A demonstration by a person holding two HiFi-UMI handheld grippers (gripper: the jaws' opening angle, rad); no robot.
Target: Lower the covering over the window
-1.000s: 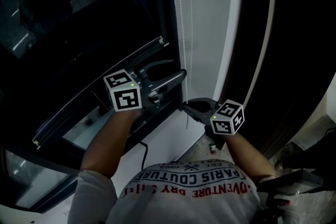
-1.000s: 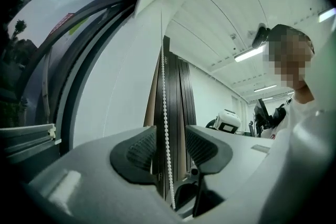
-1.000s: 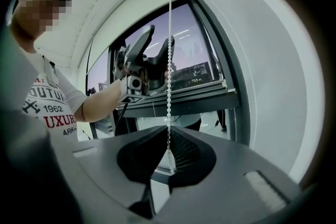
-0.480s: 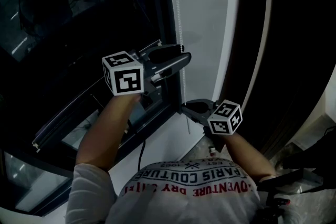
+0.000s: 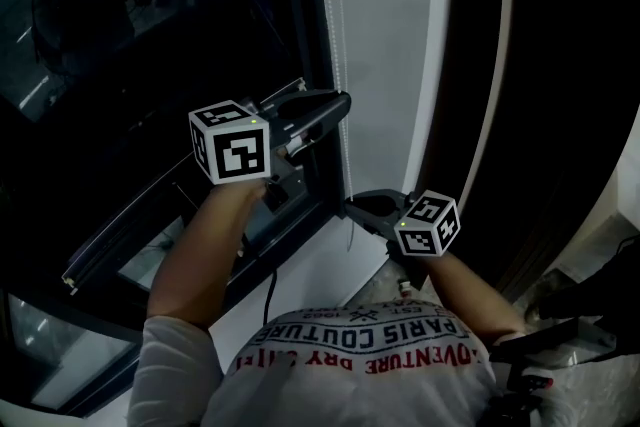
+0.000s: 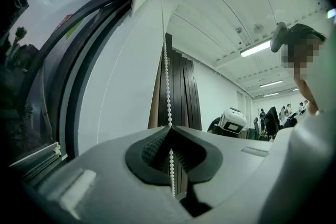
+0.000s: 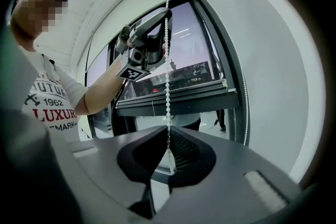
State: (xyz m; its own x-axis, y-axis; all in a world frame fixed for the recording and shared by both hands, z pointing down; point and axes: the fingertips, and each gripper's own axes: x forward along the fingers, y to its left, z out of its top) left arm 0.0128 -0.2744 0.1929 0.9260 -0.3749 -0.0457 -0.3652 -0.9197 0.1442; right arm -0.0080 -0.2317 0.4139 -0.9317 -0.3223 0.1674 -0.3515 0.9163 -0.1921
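The left hand-held gripper (image 5: 342,100) is clamping the chain (image 6: 168,86) beside the dark window (image 5: 120,35), against a white wall (image 5: 385,35); the right hand-held gripper (image 5: 352,205) is clamping it lower. The shirt (image 5: 365,360) is showing "PARIS COUTURE".

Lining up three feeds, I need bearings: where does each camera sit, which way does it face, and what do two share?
Head view: head-mounted, facing steeply down at the window; shows forearms, shirt, left gripper, right gripper.
Left gripper view: on the left gripper, facing the bead chain; jaws just closed on it; shoulder at right.
Right gripper view: on the right gripper, facing the window; jaws shut on the chain; arm, shirt at left.
Shared: both gripper views show that chain.
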